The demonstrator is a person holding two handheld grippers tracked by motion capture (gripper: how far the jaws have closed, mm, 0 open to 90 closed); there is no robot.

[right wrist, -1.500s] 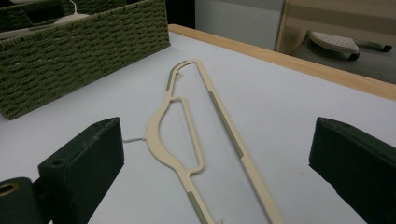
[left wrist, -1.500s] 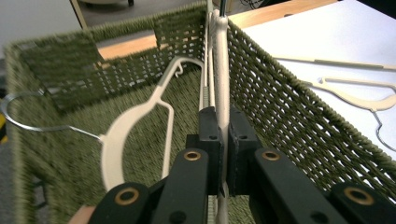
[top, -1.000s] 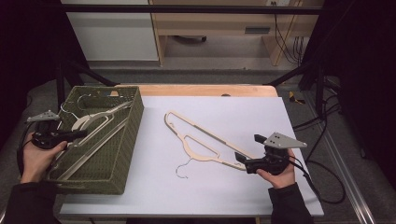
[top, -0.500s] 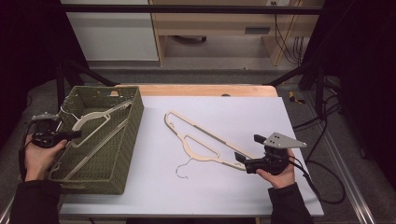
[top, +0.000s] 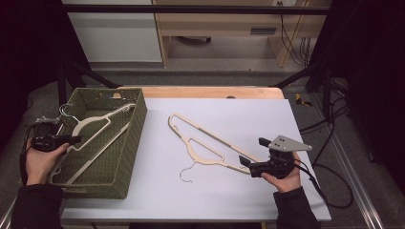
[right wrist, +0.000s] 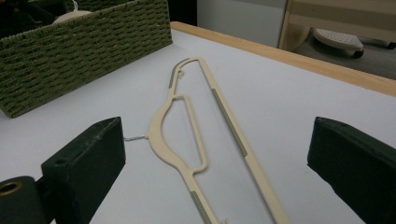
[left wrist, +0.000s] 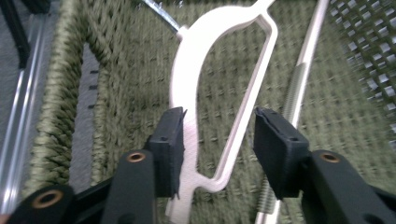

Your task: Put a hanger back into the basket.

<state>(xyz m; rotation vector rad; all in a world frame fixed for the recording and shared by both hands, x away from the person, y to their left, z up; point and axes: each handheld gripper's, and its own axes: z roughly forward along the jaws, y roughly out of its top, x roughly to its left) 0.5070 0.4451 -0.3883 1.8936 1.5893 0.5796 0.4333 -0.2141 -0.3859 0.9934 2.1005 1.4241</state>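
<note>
The hanger on the table [top: 210,145] lies flat on the white sheet, a little right of the middle of the high view. Its long axis runs on a slant from upper left to lower right, and its wire hook [top: 187,172] curls out toward the bottom of the frame. The lower-right tip of that hanger ends just at the right hand-held gripper [top: 246,164], which rests on the table [top: 296,114] at the lower right of the frame and points left along the hanger. In the right gripper view the jaws of this hand-held gripper stand wide apart at either lower corner, with the cream hanger [right wrist: 205,140] running away up the middle between them and neither pad touching it. So any grasp here would, by my reading, take the near tip, with the jaws closing across the bar.

The second hanger [top: 95,129] lies slantwise inside the green woven basket [top: 129,152] at the left of the high view. The left hand-held gripper [top: 74,140] sits at the basket's left rim. Its jaws have just been opening. In the left gripper view [left wrist: 219,144] they stand parted around the hanger's pale inner loop [left wrist: 219,93]: the right pad is clear of it, while the left pad lies against or just beside the broad arm, which I cannot tell.

The right hand is the nearer to the hanger on the table; the left is well apart from it, across the basket wall.
</note>
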